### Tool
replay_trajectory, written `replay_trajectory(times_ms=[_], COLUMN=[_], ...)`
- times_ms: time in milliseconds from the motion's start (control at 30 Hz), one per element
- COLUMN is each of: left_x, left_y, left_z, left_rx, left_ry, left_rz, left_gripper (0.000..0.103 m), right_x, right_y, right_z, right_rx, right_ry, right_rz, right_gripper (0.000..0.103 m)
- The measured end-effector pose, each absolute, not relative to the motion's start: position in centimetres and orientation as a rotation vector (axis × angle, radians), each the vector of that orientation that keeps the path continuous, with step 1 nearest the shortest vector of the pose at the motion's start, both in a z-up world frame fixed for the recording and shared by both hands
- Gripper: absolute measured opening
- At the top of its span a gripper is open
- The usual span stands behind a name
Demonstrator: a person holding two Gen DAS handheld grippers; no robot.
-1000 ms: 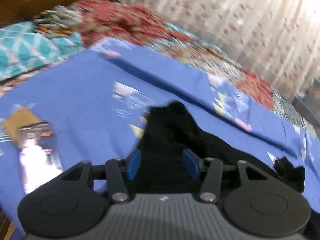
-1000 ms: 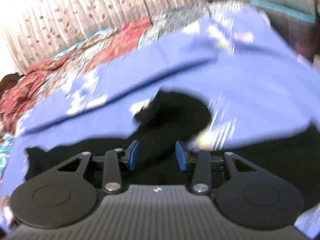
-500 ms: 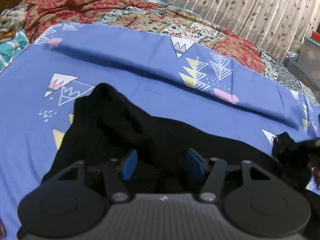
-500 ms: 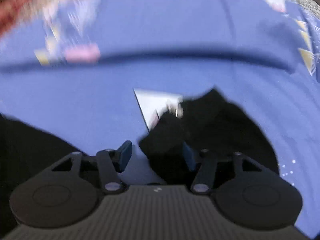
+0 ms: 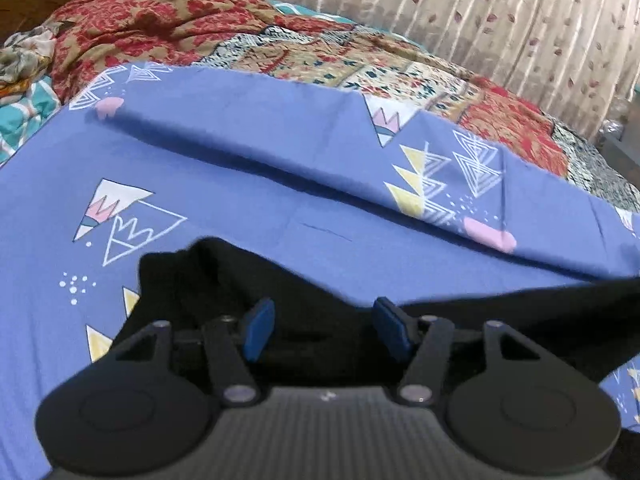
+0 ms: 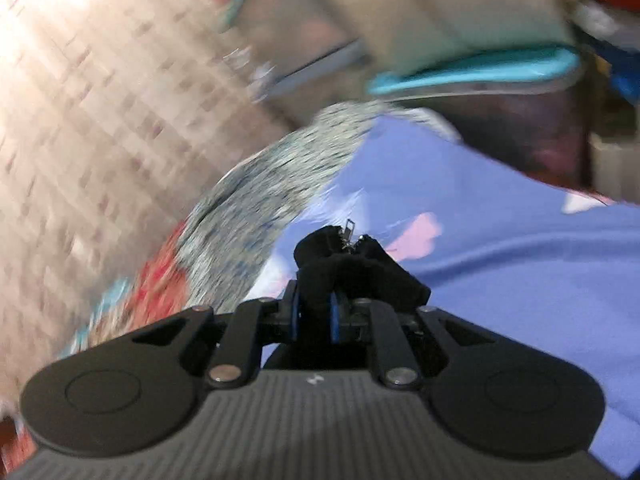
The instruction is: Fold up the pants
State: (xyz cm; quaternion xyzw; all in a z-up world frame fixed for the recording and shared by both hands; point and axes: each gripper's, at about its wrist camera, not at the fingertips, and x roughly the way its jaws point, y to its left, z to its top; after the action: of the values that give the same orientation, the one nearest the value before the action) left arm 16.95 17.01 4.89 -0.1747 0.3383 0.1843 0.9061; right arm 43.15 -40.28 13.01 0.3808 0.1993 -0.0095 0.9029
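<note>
Pants: black pants (image 5: 224,292) lie on the blue bed sheet (image 5: 248,200), close in front of the left claw; the cloth runs from a bunched end at the left across to the right edge of the left wrist view; a second point on the garment is lifted clear of the sheet in the right wrist view, black pants (image 6: 360,268)
Left claw: left claw (image 5: 326,330) has its blue pads (image 5: 258,328) spread wide apart; black cloth lies below and between them; whether the pads touch it cannot be told
Right claw: right claw (image 6: 314,316) is pressed together on a bunched fold of the pants; the cloth bulges out above and to the right of the pads; a small metal zipper pull (image 6: 347,234) sticks up from the top of the bunch
Bed sheet: blue with triangle and pink cloud prints; one raised fold runs across it behind the pants
Bedding behind: a patchwork quilt (image 5: 360,68) lies past the sheet's far edge; a red and tan floral blanket (image 5: 152,24) is heaped at the far left
Backdrop: a pale curtain (image 5: 480,12) with a leaf print hangs behind the bed
Right wrist view: heavily blurred; background items there cannot be told
</note>
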Motion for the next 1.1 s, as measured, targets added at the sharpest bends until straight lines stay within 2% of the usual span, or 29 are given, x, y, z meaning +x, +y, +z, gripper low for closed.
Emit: replay_trajectory(times_ms=[67, 167, 267, 333, 400, 533, 600, 667, 733, 800, 1000, 1033, 1067, 1100], left_x=[17.2, 17.5, 16.3, 15.6, 15.6, 16.7, 17.4, 18.4, 19.6, 20.6, 20.7, 20.5, 20.5, 20.7], left_y=[17.1, 17.9, 19.2, 20.0, 21.0, 22.1, 21.8, 21.4, 20.7, 19.7, 16.3, 15.8, 15.3, 14.8], left_z=[4.5, 3.8, 4.8, 6.1, 7.1, 7.9, 7.8, 7.4, 6.8, 5.8, 4.6, 4.4, 4.0, 3.3], left_rx=[-0.334, -0.332, -0.343, -0.289, -0.217, -0.048, 0.041, 0.085, 0.111, 0.16, 0.23, 0.247, 0.276, 0.324], left_ry=[0.707, 0.756, 0.725, 0.686, 0.675, 0.692, 0.698, 0.716, 0.738, 0.755, 0.768, 0.769, 0.768, 0.777], left_rz=[0.41, 0.434, 0.44, 0.466, 0.48, 0.44, 0.395, 0.341, 0.277, 0.224, 0.111, 0.104, 0.102, 0.107], left_gripper=[0.064, 0.064, 0.064, 0.067, 0.074, 0.076, 0.08, 0.08, 0.084, 0.093, 0.099, 0.098, 0.086, 0.051], right_x=[44.1, 44.1, 42.9, 41.8, 41.3, 40.0, 39.8, 40.1, 41.1, 42.1, 44.4, 44.9, 45.3, 45.7], right_y=[-40.6, -40.2, -40.5, -41.3, -42.6, -44.6, -44.9, -44.8, -44.1, -43.3, -40.5, -40.1, -39.8, -39.6], right_z=[9.3, 4.1, 1.4, 1.8, 3.5, 7.4, 8.8, 9.4, 9.3, 8.7, 7.0, 6.8, 6.6, 6.3], right_rx=[0.814, 0.839, 0.94, 0.951, 0.93, 0.837, 0.788, 0.759, 0.734, 0.712, 0.646, 0.63, 0.615, 0.598], right_ry=[0.533, 0.659, 0.677, 0.659, 0.615, 0.515, 0.49, 0.501, 0.534, 0.583, 0.657, 0.669, 0.679, 0.688], right_rz=[-0.099, -0.13, -0.095, -0.07, -0.07, -0.095, -0.099, -0.079, -0.064, -0.068, -0.076, -0.083, -0.095, -0.109], right_gripper=[0.025, 0.038, 0.041, 0.045, 0.046, 0.047, 0.053, 0.06, 0.061, 0.063, 0.064, 0.064, 0.064, 0.056])
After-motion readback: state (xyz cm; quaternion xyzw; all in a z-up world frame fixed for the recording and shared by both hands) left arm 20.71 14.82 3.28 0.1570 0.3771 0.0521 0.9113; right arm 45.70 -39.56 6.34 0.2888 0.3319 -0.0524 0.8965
